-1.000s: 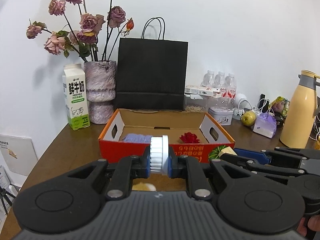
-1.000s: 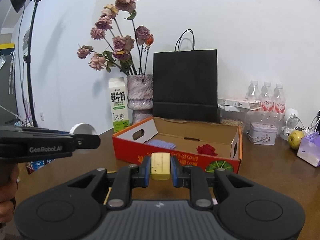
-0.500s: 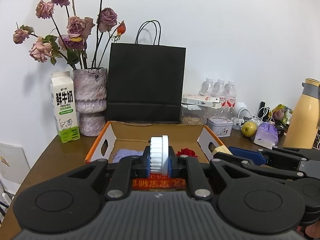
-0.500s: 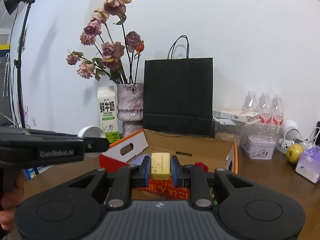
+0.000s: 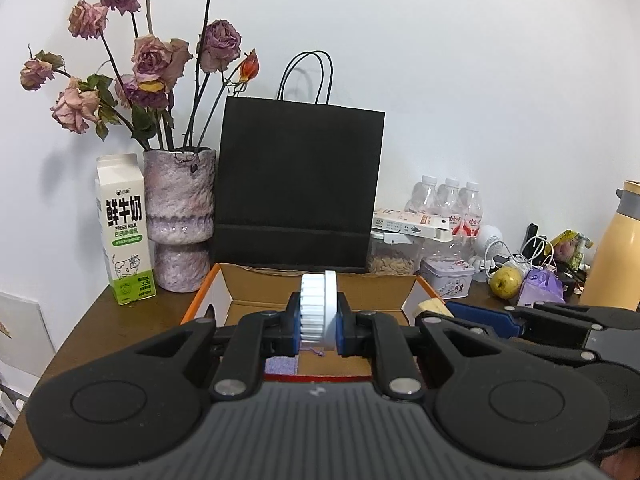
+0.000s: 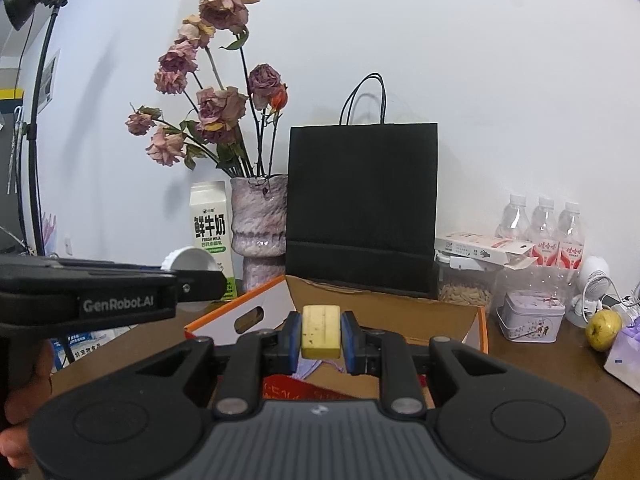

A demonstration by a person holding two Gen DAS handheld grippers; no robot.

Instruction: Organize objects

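The left gripper (image 5: 319, 317) is closed tight on a white ribbed cap (image 5: 319, 306), held on edge between the blue pads, and it hovers above the near part of the orange cardboard box (image 5: 202, 300). The right gripper (image 6: 321, 338) is likewise clamped on a yellow block (image 6: 321, 332), pinched by its two flat sides, and it too hangs over the box, just to the right of the left one. Both loads sit above the box floor, where a purple cloth (image 5: 281, 365) lies near the front wall. The main risk, as I judge it, is the two tools fouling each other: they are close side by side over the box, and a sideways drift could knock the cap or the block loose. The cap is round and held on its rim, so if released from this height it may well roll or bounce over the box's low walls onto the table (image 5: 120, 328). Behind the box stand a black paper bag (image 5: 298, 184), a vase of dried roses (image 5: 178, 216) and a milk carton (image 5: 124, 228); a forward overshoot could tip these.
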